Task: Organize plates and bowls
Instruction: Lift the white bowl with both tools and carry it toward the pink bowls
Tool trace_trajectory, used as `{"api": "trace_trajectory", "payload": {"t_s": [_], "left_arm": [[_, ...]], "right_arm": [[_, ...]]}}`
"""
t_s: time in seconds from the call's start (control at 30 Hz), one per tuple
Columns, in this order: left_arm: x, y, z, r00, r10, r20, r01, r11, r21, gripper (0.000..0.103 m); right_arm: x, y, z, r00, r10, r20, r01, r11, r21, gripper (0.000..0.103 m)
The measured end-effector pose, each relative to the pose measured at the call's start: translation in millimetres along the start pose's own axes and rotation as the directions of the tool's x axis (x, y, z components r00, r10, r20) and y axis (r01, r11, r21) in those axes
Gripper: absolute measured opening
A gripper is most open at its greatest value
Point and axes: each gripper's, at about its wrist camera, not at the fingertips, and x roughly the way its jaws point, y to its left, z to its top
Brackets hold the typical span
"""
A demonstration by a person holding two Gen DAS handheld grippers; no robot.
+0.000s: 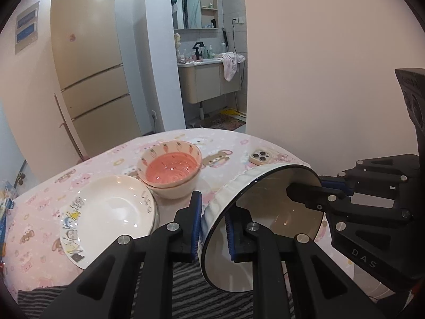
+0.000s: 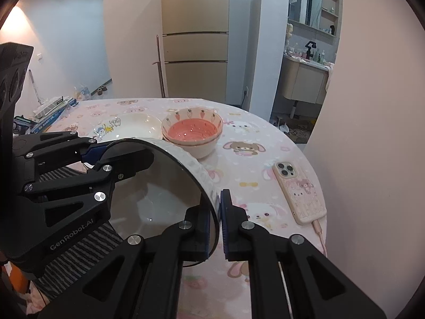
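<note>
A white ribbed bowl with a dark rim (image 1: 265,228) (image 2: 164,199) is held tilted above the near side of the table by both grippers. My left gripper (image 1: 212,228) is shut on its left rim. My right gripper (image 2: 219,226) is shut on its right rim; it also shows in the left wrist view (image 1: 318,191). A pink bowl with carrot pattern (image 1: 172,167) (image 2: 192,130) sits nested in a white bowl. A white cartoon-printed plate (image 1: 109,212) (image 2: 130,129) lies left of it.
The pink cartoon tablecloth (image 2: 247,143) covers the table. A phone in a pink case (image 2: 298,191) (image 1: 261,156) lies at the right with a cable. Boxes and clutter (image 2: 50,111) sit at the table's left edge. A striped cloth (image 1: 202,292) lies below.
</note>
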Motion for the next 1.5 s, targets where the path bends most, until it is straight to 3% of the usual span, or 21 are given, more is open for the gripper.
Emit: {"api": "trace_trajectory", "payload": {"t_s": [0.37, 0.7, 0.9, 1.13, 1.5], "left_arm": [[-19.1, 33.8, 17.8, 0.996, 0.054, 0.076, -0.050, 0.997, -0.054, 0.018], [-15.5, 73.9, 51.5, 0.973, 0.123, 0.193, -0.102, 0.988, -0.116, 0.019], [6.2, 92.8, 65.4, 0.966, 0.165, 0.200, -0.137, 0.980, -0.148, 0.020], [44.2, 106.2, 69.4, 0.967, 0.172, 0.186, -0.144, 0.978, -0.153, 0.021], [106.2, 118.4, 62.9, 0.985, 0.139, 0.103, -0.124, 0.982, -0.143, 0.021]], "right_arm": [[-4.2, 20.9, 37.0, 0.996, 0.009, 0.084, -0.007, 1.000, -0.021, 0.008], [9.3, 30.1, 85.2, 0.972, 0.007, 0.233, -0.011, 1.000, 0.016, 0.010], [30.7, 32.5, 104.4, 0.959, -0.007, 0.284, -0.004, 0.999, 0.036, 0.011], [70.3, 20.2, 114.4, 0.959, 0.000, 0.284, -0.023, 0.997, 0.077, 0.012], [120.5, 7.0, 104.4, 0.972, -0.003, 0.235, -0.026, 0.992, 0.120, 0.012]]}}
